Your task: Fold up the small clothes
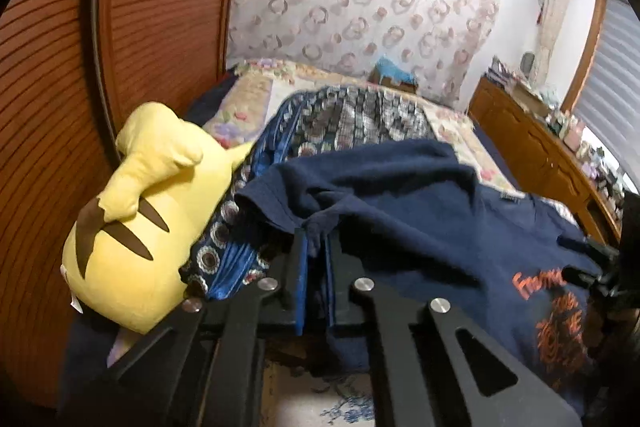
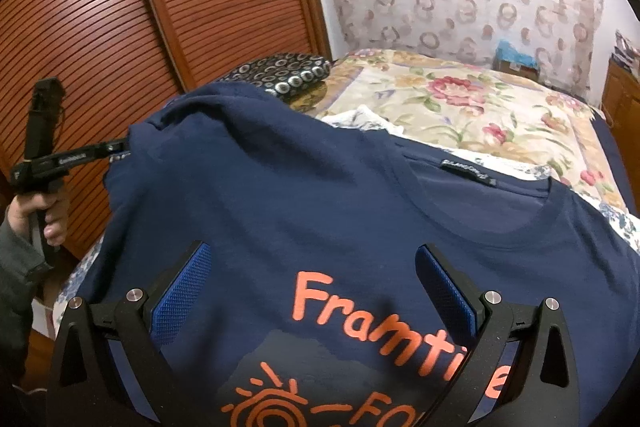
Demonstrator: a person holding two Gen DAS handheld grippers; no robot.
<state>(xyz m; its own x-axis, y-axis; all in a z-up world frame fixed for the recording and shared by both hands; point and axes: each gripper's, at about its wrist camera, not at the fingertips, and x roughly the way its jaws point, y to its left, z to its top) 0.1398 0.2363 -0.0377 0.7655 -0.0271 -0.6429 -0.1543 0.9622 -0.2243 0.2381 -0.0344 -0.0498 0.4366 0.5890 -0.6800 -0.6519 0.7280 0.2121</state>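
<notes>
My left gripper (image 1: 316, 247) is clamped on a bunched sleeve edge of the navy T-shirt (image 2: 320, 195), which lies spread on the bed (image 2: 480, 99) with its orange print facing up. My right gripper (image 2: 312, 291) hangs over the print with its jaws wide apart, nothing between them. A yellow plush toy (image 1: 136, 227) sits beside the shirt.

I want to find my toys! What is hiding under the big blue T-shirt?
The navy T-shirt lies on the flowery bedspread and partly over a blue patterned cloth. The yellow plush toy sits beside it, uncovered. Anything else underneath stays hidden.
</notes>
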